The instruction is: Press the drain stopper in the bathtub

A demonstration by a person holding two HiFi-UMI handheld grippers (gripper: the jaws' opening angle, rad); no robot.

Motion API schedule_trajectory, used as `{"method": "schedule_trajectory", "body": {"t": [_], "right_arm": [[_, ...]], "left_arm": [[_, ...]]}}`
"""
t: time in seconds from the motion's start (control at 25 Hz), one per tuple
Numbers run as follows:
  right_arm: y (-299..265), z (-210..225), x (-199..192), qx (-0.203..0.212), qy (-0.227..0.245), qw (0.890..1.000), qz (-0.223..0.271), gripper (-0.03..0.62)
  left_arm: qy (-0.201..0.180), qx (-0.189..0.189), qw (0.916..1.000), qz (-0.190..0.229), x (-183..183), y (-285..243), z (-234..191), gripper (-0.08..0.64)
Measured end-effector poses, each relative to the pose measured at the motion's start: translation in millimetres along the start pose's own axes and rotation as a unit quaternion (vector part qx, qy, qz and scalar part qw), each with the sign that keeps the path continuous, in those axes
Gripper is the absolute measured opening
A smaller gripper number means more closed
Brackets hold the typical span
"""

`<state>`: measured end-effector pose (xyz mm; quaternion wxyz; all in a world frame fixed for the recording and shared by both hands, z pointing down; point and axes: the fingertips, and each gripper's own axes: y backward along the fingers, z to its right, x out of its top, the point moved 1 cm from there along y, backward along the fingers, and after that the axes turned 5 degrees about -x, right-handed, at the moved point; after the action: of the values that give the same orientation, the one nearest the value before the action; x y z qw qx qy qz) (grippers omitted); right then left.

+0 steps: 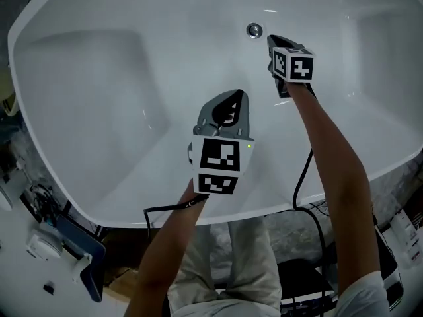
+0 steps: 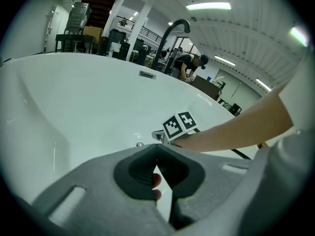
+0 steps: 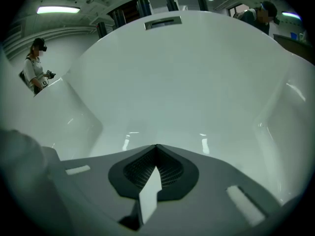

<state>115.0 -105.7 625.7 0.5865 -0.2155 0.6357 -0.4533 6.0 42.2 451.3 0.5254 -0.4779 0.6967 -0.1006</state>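
The round chrome drain stopper (image 1: 254, 30) sits in the floor of the white bathtub (image 1: 99, 78), near its far end. My right gripper (image 1: 270, 40) is shut with nothing in it. Its tip hangs just right of the stopper, a little apart from it. My left gripper (image 1: 236, 93) is also shut with nothing held, and hovers over the tub's middle, well short of the stopper. In the left gripper view the stopper (image 2: 140, 144) shows just beyond the closed left gripper (image 2: 156, 147), beside the right gripper's marker cube (image 2: 179, 125). In the right gripper view the closed right gripper (image 3: 156, 146) hides the stopper.
A dark curved faucet (image 2: 172, 31) and an overflow plate (image 2: 146, 74) stand at the tub's far wall. The tub's near rim (image 1: 198, 216) lies under my forearms, and black cables (image 1: 304, 170) hang over it. Gear clutters the floor at left (image 1: 59, 243). People stand in the background.
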Motion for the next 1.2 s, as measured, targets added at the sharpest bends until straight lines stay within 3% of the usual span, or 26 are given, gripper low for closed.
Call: {"method": "schedule_trajectory", "body": {"t": [0.56,0.84,1.2], "right_arm": [[125.9,-25.1,32.0,0.035,-0.004,0.999,0.023,0.002],[196.3,-44.5,62.0,0.076,0.006,0.995,0.060,0.002],[297.6,-68.4,77.0,0.122,0.055,0.986,0.095,0.000]], "left_arm": [[-0.016,0.002,0.9998,0.006,57.7,69.6,42.4,-0.002],[-0.024,0.018,0.9993,0.022,88.0,96.0,61.1,-0.002],[-0.036,0.015,0.9988,0.028,112.5,144.5,106.7,-0.002]]}}
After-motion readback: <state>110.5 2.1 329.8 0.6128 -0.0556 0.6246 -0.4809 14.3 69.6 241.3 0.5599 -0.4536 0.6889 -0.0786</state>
